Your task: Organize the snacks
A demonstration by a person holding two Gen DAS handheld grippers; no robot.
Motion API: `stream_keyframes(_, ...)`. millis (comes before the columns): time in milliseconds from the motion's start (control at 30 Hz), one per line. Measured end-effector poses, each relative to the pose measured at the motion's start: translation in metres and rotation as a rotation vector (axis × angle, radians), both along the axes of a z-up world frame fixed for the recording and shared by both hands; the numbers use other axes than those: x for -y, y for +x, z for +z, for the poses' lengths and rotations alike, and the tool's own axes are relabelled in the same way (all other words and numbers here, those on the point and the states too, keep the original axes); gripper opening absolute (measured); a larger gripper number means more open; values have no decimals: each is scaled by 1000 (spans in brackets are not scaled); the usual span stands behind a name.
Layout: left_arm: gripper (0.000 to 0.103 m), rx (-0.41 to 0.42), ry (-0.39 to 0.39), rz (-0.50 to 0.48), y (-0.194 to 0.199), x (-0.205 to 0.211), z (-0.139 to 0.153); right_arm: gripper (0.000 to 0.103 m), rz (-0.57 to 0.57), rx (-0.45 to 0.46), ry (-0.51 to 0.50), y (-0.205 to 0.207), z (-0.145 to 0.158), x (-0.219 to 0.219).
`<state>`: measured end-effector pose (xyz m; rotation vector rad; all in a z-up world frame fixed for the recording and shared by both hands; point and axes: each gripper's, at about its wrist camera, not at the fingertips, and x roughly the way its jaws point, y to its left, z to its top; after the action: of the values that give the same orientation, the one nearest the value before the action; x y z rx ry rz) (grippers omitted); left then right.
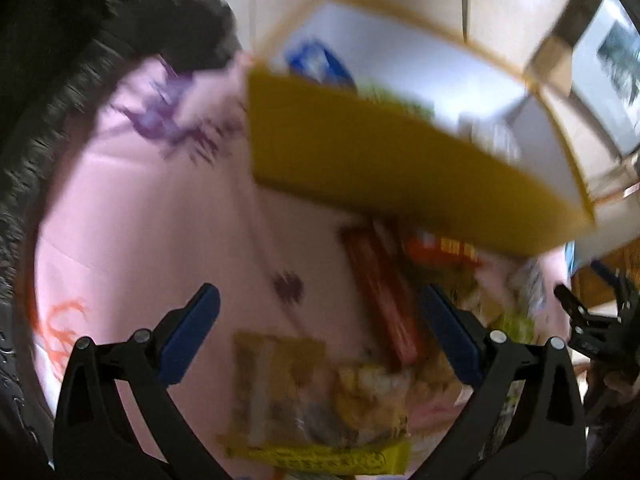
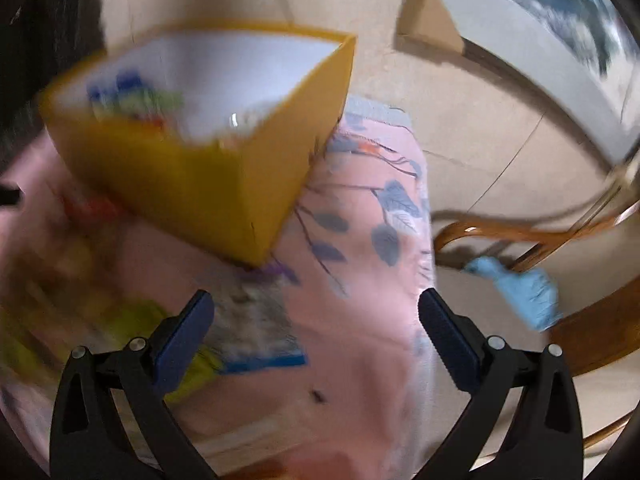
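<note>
On the pink floral cloth (image 1: 132,216) in your left wrist view, your left gripper (image 1: 320,336) hangs released, its blue-padded fingers (image 1: 192,332) spread wide and touching nothing. Just below the gap between them lies a yellow-edged snack packet (image 1: 316,404), its print blurred. Farther in and a little to the right, a long dark red packet (image 1: 380,296) lies flat on the cloth, running from near the right finger toward the yellow box (image 1: 380,168). That box sits at the far side, tilted in the picture, with a white inner wall; a blue packet (image 1: 316,62) and something green show inside it, too smeared to name. More packets with orange and green print lie in a blurred heap at the box's near right corner. At the far right edge you can see part of your other gripper's black frame.

Over in your right wrist view, blurred snacks in red and green lie at the left on the cloth (image 2: 360,320). The yellow box (image 2: 192,184) stands far left, with blue and green packets inside. Near the box's near corner a grey packet with a blue edge (image 2: 256,328) lies flat, beside your left finger. Your right gripper (image 2: 316,340) is likewise released, fingers (image 2: 448,336) wide apart, holding nothing. Off the cloth's right edge, a light blue object (image 2: 520,288) lies near a wooden curved frame (image 2: 500,236).
</note>
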<state>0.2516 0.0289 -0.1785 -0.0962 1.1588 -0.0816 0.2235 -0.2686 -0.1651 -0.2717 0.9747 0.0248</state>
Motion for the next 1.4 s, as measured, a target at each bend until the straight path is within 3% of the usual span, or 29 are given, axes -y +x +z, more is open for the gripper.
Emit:
stream_keyframes(100,101,-23,104,-43,5,22,-20,102,25,-8,28,1,-3,-5)
stream_keyframes(267,101,-36,124,-143,12,53,-39,102,10,-11,32,1,-12,-4)
stream_keyframes(367,101,-69,233,-127,15,56,-60,102,11,-11,66,4,-17,1)
stream_keyframes(467,101,-64,140,-42,9,41,-65,102,12,21,91,6,-26,0)
stream_keyframes(500,98,-40,141,-54,3,40,-64,102,3,10,112,8,-31,1)
stream_keyframes(533,94,-33,144,-81,0,41,-63,101,-20,-10,146,10,-34,4)
stream_keyframes(600,76,-24,142,-135,-8,43,-59,86,-79,-81,290,12,-35,14)
stream_keyframes(633,71,-20,145,-167,-12,44,-56,64,-115,-123,391,12,-34,19)
stream_keyframes(667,63,-20,145,-180,-14,44,-55,54,-154,-138,405,9,-32,19)
stream_keyframes(767,25,-33,132,-171,-19,36,-49,46,-151,-114,337,-2,-27,8)
stream_keyframes(800,25,-49,101,-165,-20,30,-48,45,-157,-118,355,-7,-26,8)
stream_keyframes(833,25,-57,90,-154,-17,35,-49,46,-165,-128,386,-9,-26,10)
stream_keyframes(867,25,-59,87,-152,-19,33,-49,54,-175,-146,409,-11,-28,14)
stream_keyframes(900,25,-57,98,-165,-22,34,-49,65,-191,-156,406,-13,-28,17)
stream_keyframes(933,25,-51,116,-183,-23,35,-50,91,-208,-154,396,-15,-28,19)
stream_keyframes(967,26,-40,140,-203,-26,37,-50,102,-224,-131,389,-17,-27,22)
stream_keyframes(1000,44,-24,173,-214,-27,42,-50,102,-243,-105,373,-18,-27,24)
stream_keyframes(1033,67,3,264,-206,-29,46,-50,102,-247,-111,357,-17,-29,23)
stream_keyframes(1067,100,6,320,-199,-29,53,-52,102,-237,-118,343,-13,-31,21)
stream_keyframes(1100,101,12,371,-190,-27,57,-54,102,-226,-115,337,-11,-32,20)
stream_keyframes(1133,101,23,371,-195,-25,60,-56,102,-216,-108,334,-7,-35,17)
stream_keyframes(1300,100,19,202,-129,-9,51,-63,100,-246,-112,295,4,-33,0)
stream_keyframes(1333,100,12,125,-80,-10,42,-66,87,-257,-104,302,3,-30,-4)
stream_keyframes(1367,89,32,113,-55,-12,40,-64,59,-262,-90,335,0,-24,-9)
stream_keyframes(1400,85,41,129,-49,-13,40,-63,50,-285,-90,333,-5,-24,-9)
